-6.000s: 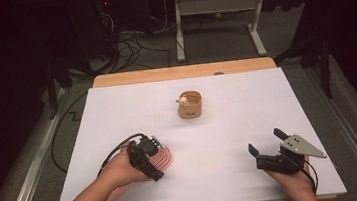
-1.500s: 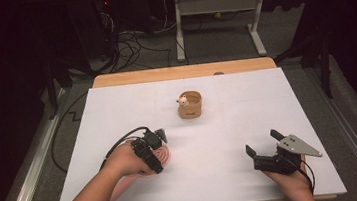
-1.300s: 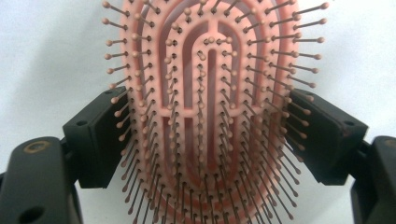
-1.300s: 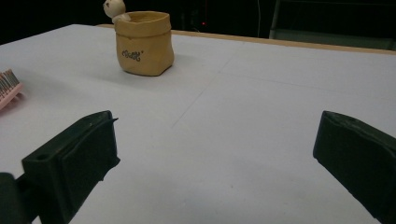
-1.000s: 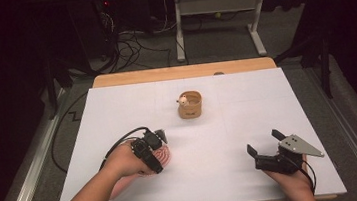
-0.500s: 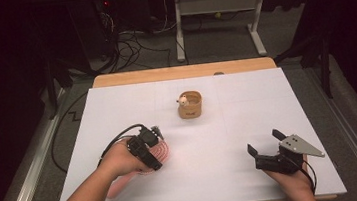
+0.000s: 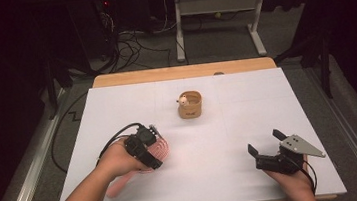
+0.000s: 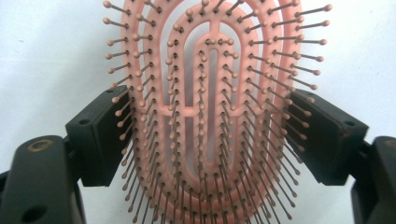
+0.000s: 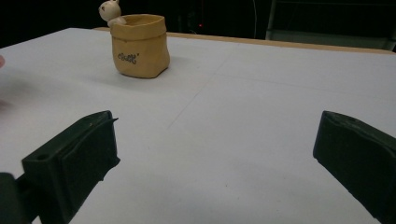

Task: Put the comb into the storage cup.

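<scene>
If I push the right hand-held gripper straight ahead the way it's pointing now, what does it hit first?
Probably nothing nearby: the right hand-held gripper, jaws open, faces bare white table. The tan pot with its little figure stands left of that line in the right gripper view, though depth is hard to judge.

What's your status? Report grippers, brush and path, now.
Left gripper clamped across the pink hairbrush, bristles up. Right gripper open, empty, low over the table. Tan pot at centre, well clear.

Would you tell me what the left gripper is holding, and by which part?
The left gripper clamps the pink hairbrush across the sides of its bristled head.
</scene>
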The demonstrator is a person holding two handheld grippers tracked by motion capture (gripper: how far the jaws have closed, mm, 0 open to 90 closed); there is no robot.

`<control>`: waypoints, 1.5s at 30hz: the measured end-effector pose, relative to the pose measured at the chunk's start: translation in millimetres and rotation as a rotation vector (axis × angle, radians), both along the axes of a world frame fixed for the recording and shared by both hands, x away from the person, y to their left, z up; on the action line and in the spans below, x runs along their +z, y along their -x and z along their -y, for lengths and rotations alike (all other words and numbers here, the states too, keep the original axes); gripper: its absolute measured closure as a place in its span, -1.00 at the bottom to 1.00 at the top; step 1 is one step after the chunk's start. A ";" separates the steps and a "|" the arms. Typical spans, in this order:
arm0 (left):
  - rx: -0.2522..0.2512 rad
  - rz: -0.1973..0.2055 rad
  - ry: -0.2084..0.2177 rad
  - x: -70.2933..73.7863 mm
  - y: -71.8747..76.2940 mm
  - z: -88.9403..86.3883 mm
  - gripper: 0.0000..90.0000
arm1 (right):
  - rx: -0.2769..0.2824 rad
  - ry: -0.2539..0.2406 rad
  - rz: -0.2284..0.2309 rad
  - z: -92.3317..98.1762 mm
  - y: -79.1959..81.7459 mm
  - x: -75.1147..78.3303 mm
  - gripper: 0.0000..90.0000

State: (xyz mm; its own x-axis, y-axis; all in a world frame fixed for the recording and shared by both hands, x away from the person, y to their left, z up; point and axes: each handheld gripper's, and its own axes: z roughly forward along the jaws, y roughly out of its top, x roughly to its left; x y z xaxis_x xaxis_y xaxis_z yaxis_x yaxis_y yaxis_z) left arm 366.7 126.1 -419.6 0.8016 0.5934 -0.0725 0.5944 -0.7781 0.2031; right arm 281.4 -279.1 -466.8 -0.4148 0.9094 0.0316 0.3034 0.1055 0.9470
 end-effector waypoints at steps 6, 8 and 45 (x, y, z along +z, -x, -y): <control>0.022 0.046 0.038 7.4 2.0 -6.5 -0.55 | -0.001 -0.001 -0.004 -0.4 -0.3 -0.5 -0.99; 0.027 0.052 0.058 11.0 2.5 -9.1 -0.55 | -0.002 -0.002 -0.004 -0.4 -0.3 -0.5 -0.99; 0.111 0.277 0.374 47.1 12.1 -42.9 -0.55 | -0.013 -0.013 0.012 2.7 2.0 2.0 -0.99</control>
